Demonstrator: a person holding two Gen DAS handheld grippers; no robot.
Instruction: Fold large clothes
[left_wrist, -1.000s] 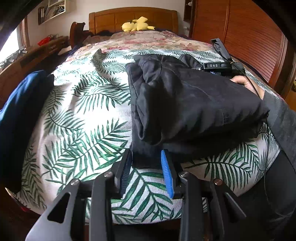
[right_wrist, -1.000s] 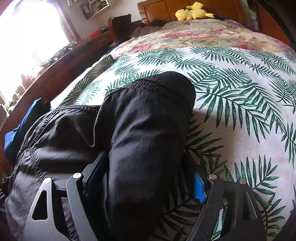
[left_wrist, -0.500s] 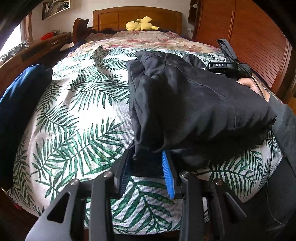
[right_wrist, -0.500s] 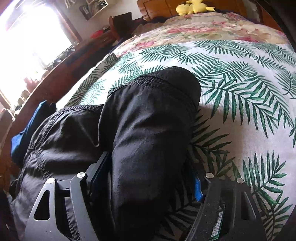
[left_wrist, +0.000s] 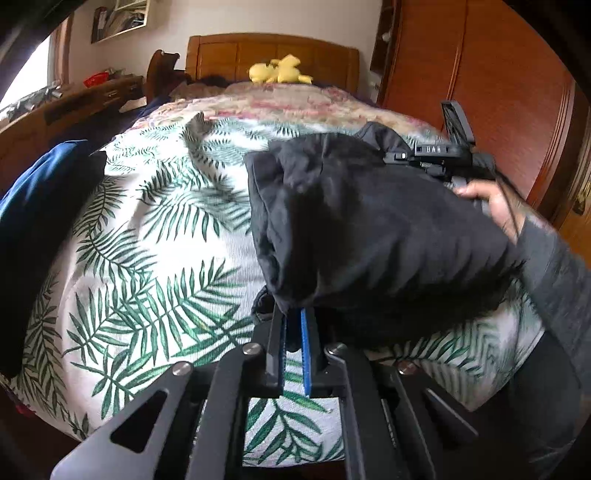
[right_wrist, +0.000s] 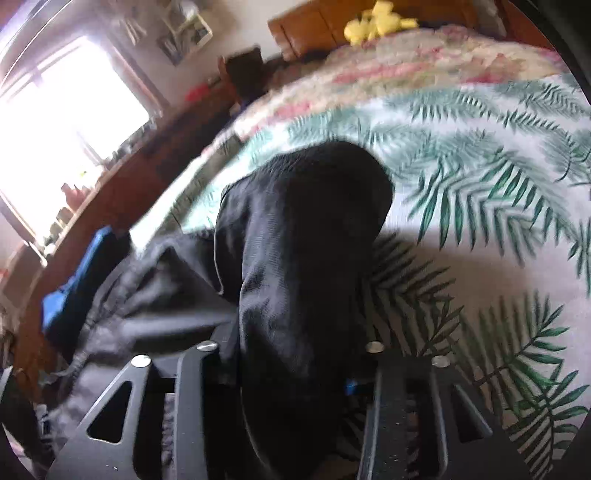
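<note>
A blue garment (left_wrist: 40, 206) lies cut off at the bed's (left_wrist: 155, 258) left edge. The left gripper (left_wrist: 293, 325), nearly closed, pinches the lifted black garment's (left_wrist: 369, 229) near edge. The right gripper's (right_wrist: 291, 369) fingertips are buried in a thick fold, which its wide jaws clasp.

one black garment (left_wrist: 369, 229), one blue garment (left_wrist: 40, 199), one yellow plush toy (left_wrist: 279, 72)
</note>
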